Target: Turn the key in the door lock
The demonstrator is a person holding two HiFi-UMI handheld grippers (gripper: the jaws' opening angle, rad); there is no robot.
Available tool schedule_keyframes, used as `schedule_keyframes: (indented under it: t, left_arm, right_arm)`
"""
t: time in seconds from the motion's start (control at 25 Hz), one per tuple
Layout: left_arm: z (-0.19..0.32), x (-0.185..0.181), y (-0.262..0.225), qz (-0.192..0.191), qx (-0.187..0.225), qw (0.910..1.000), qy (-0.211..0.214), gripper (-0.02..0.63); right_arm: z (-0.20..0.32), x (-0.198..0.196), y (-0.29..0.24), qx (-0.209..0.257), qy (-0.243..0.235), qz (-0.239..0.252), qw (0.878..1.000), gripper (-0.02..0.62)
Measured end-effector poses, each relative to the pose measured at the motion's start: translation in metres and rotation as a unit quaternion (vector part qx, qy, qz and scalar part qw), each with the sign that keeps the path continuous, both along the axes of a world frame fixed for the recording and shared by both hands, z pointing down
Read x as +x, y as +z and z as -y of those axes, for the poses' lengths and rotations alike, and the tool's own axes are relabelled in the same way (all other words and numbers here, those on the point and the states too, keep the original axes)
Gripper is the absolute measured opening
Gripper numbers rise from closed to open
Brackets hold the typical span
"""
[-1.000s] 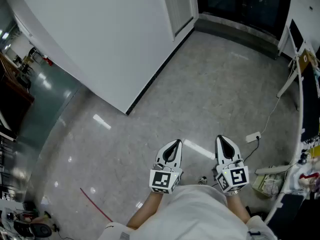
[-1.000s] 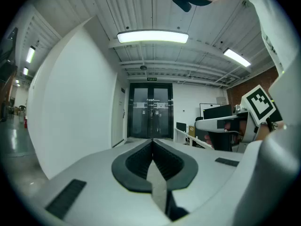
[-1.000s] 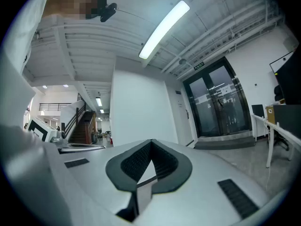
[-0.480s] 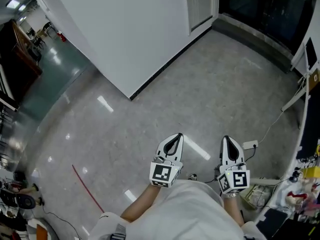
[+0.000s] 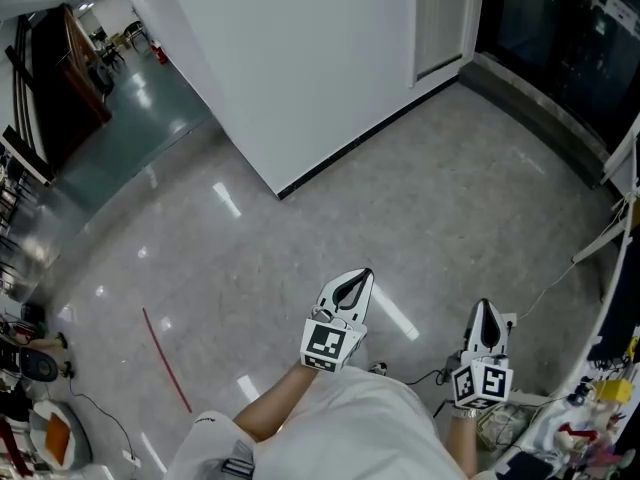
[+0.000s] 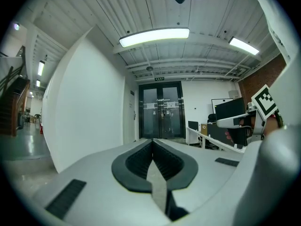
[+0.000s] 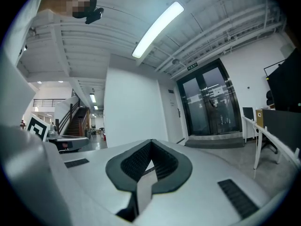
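Note:
Both grippers are held low in front of the person, above the grey floor. In the head view my left gripper (image 5: 362,273) and my right gripper (image 5: 485,306) point away from the body, each with jaws together and nothing between them. The left gripper view shows its jaws (image 6: 152,140) shut and empty. The right gripper view shows the same (image 7: 151,141). Far ahead stands a white door (image 5: 440,18) beside dark glass double doors (image 6: 160,112). Its handle (image 6: 134,115) is a small dark mark, also seen as a handle (image 7: 178,113) in the right gripper view. No key can be made out.
A white wall ends in a corner (image 5: 280,193) ahead on the left. A power strip (image 5: 510,320) and its cable lie on the floor by my right gripper. Desks and clutter (image 5: 600,418) line the right side. A red line (image 5: 165,358) marks the floor at left.
My right gripper has slid right and back toward the body in the head view. The left gripper has hardly moved. The view has shifted, bringing the white door and glass doors further in.

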State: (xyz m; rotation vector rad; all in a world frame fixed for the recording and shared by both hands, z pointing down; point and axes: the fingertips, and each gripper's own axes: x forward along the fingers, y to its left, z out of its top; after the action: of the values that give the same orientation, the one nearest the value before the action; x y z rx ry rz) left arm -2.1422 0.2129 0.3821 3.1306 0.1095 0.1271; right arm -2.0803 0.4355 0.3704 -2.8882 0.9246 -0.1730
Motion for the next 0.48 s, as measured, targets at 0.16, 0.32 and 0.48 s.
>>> schedule_keyframes:
  t: [0.16,0.32,0.48]
  left_arm:
    - [0.001,0.021,0.009,0.006,-0.001,1.0000,-0.002,0.009]
    - [0.002,0.052,0.024,0.020,-0.006,0.9997,0.016,0.008]
    - [0.019,0.089,0.020,0.012,-0.005,0.9996,0.027,0.009]
  right_arm:
    - [-0.011,0.025,0.012,-0.008,0.008,0.009,1.000,-0.005]
    - [-0.001,0.048,0.016,-0.017,0.009,0.007,1.000,-0.005]
    - [0.022,0.077,0.013,-0.020,0.005,0.005,1.000,-0.005]
